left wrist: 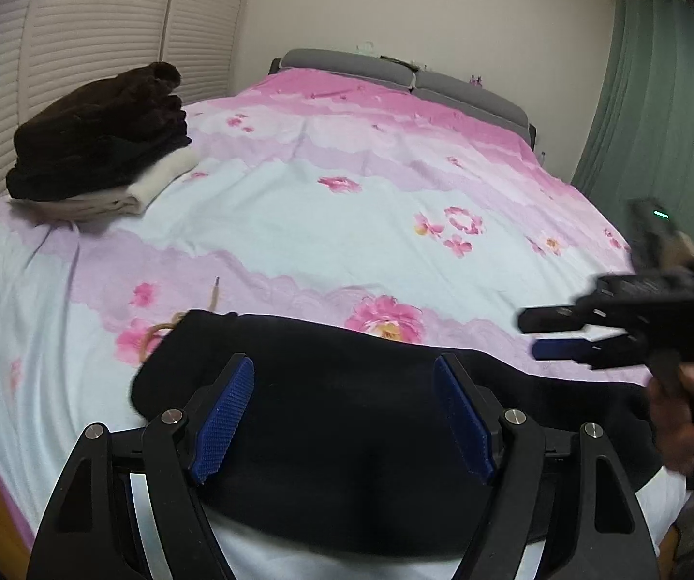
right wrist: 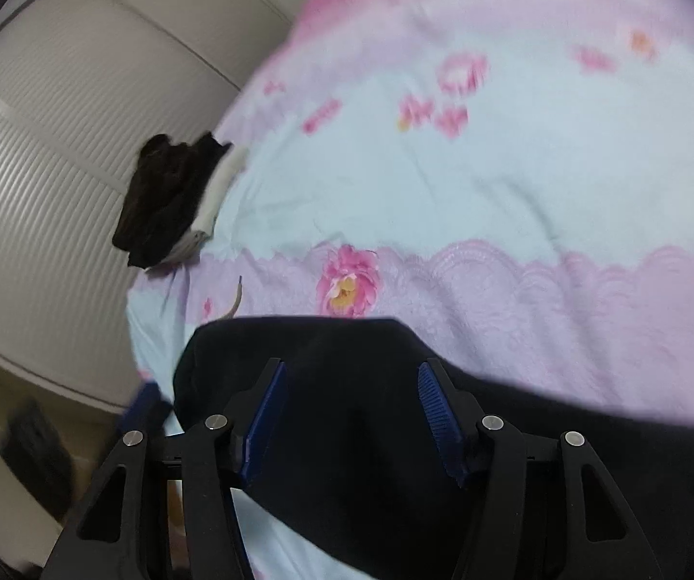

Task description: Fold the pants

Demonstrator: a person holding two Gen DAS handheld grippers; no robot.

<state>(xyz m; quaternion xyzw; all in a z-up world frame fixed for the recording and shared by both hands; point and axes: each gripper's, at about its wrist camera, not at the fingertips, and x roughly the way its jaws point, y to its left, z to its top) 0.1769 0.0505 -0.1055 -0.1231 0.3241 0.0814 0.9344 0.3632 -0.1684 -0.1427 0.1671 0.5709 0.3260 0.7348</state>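
Where curtain [left wrist: 646, 111] hangs, floral bedspread [left wrist: 347, 222], wardrobe [left wrist: 81, 34]

Floral bed [left wrist: 347, 222] carries black pants [left wrist: 347, 415] and folded clothes [left wrist: 100, 145].

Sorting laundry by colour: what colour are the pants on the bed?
Black pants, clearest in the left wrist view.

Floral bedspread [left wrist: 298, 222] — folded clothes stack [left wrist: 100, 145]
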